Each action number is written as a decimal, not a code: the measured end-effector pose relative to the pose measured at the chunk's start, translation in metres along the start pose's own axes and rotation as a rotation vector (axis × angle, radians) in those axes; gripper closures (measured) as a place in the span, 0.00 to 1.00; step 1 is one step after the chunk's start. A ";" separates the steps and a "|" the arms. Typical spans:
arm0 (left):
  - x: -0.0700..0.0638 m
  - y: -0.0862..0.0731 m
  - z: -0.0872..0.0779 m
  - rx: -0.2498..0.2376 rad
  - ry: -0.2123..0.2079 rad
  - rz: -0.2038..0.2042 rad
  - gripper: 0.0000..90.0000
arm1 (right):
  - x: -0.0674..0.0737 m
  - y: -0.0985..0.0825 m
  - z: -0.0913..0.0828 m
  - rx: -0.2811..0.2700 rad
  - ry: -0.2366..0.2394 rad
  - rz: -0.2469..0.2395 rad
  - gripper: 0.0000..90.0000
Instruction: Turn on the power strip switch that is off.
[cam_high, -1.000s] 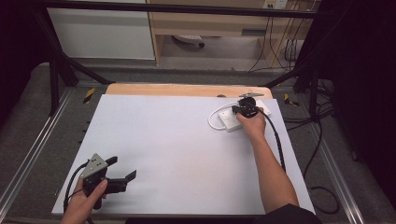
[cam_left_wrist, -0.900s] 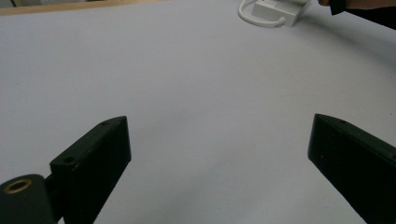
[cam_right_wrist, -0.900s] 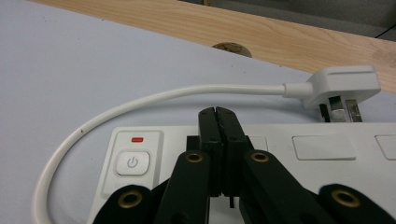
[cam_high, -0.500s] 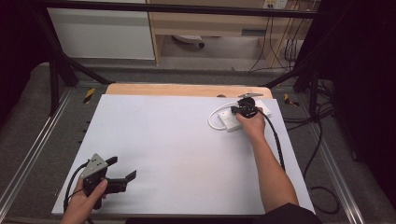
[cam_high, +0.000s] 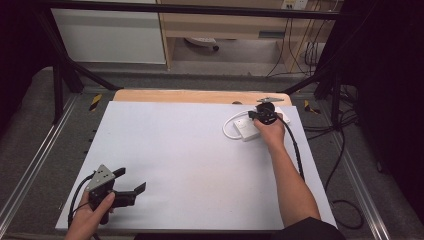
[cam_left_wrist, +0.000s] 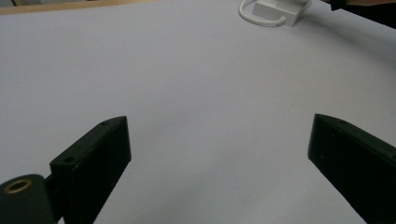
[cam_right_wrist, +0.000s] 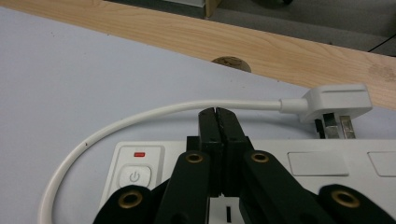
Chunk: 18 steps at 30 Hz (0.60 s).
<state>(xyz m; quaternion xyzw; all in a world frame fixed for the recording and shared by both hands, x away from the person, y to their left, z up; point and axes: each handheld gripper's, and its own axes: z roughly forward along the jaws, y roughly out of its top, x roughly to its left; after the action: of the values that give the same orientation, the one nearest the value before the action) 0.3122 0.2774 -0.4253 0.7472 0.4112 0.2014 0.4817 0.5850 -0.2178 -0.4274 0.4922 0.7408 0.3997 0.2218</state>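
1 power strip (cam_high: 247, 129), 1 plug (cam_right_wrist: 337, 103), 2 grippers (cam_high: 131, 192)

Power strip (cam_high: 247, 129) lies far right on table (cam_high: 190, 150).

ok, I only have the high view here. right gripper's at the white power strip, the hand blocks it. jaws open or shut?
Observer: Shut. In the right gripper view the right gripper has its two jaws pressed together with nothing between them, over the power strip.
Operator: Where's the plug?
Observer: The plug lies loose on the white mat, pins bare, just beyond the strip.
Operator: Strip's switch?
Observer: The power button sits at the strip's end left of the jaws, a small red mark above it.
Operator: Left one?
Observer: The left gripper has its jaws wide apart over bare mat.
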 end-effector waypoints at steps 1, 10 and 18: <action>0.000 0.000 0.000 0.000 0.000 0.000 0.07 | 0.000 0.000 -0.001 -0.003 0.000 0.001 1.00; 0.000 0.000 0.000 0.002 0.001 0.002 0.07 | -0.002 0.001 -0.003 -0.009 0.007 0.013 1.00; 0.000 0.000 0.000 0.004 0.000 0.003 0.07 | -0.002 0.003 -0.005 -0.019 0.010 0.012 0.98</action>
<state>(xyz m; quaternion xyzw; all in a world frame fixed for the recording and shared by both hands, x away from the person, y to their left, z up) 0.3124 0.2773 -0.4256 0.7488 0.4103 0.2012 0.4800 0.5839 -0.2211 -0.4224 0.4925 0.7352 0.4103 0.2204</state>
